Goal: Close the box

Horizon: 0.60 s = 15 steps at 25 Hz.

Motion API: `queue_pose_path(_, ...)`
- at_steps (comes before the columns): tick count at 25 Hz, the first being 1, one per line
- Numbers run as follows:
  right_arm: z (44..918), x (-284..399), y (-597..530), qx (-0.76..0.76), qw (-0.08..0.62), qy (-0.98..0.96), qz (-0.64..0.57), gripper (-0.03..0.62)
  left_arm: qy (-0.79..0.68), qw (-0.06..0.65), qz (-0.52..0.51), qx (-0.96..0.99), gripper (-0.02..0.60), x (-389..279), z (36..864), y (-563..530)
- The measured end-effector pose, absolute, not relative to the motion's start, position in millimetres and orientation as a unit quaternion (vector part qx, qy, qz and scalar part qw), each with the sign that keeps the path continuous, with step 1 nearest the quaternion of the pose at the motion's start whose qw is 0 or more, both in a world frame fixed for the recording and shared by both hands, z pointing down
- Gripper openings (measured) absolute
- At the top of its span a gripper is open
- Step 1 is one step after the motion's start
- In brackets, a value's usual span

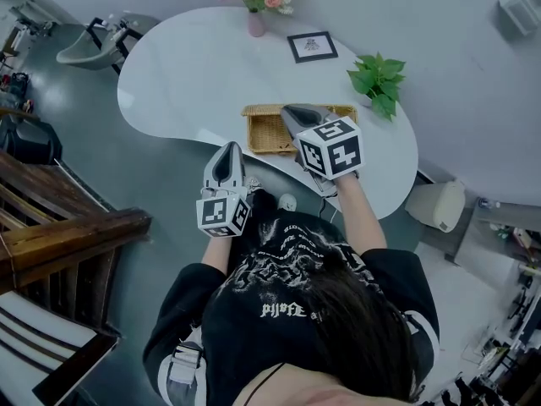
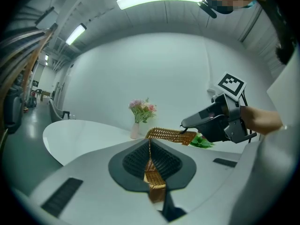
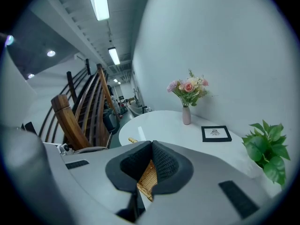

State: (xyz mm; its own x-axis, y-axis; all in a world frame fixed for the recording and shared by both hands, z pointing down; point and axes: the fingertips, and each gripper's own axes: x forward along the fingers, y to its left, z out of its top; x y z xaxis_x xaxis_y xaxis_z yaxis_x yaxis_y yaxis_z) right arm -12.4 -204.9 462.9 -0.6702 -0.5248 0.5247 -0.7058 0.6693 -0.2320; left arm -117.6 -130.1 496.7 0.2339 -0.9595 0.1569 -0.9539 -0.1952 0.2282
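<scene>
A shallow woven wicker box (image 1: 264, 132) sits on the white table (image 1: 186, 74) near its front edge. My left gripper (image 1: 229, 148) is at the box's left end. In the left gripper view its jaws (image 2: 150, 144) are shut on a strip of the wicker lid (image 2: 153, 176). From there the lid's edge (image 2: 168, 135) runs right to my right gripper (image 2: 186, 124), which pinches its far end. My right gripper (image 1: 289, 110) hangs over the middle of the box. In the right gripper view its jaws (image 3: 151, 146) are shut on the wicker (image 3: 147, 181).
At the table's back stand a pink flower vase (image 1: 255, 19) and a black framed card (image 1: 311, 46), with a green plant (image 1: 378, 79) at the right. Wooden furniture (image 1: 59, 227) is at the left, and a white bin (image 1: 436, 204) is on the floor at the right.
</scene>
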Motion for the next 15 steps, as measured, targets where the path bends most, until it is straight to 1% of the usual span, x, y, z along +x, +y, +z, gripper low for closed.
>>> queue_pose_path(7, 483.9, -7.3, -186.0, 0.337, 0.21, -0.885, 0.244, 0.034, -0.621, 0.139, -0.001, 0.771, 0.025, -108.4, 501.9, -118.6)
queue_pose_path(15, 520.1, -6.2, -160.7, 0.319, 0.226, -0.877, 0.278, 0.035, -0.618, 0.145, 0.012, 0.773, 0.025, -98.3, 511.8, -109.7)
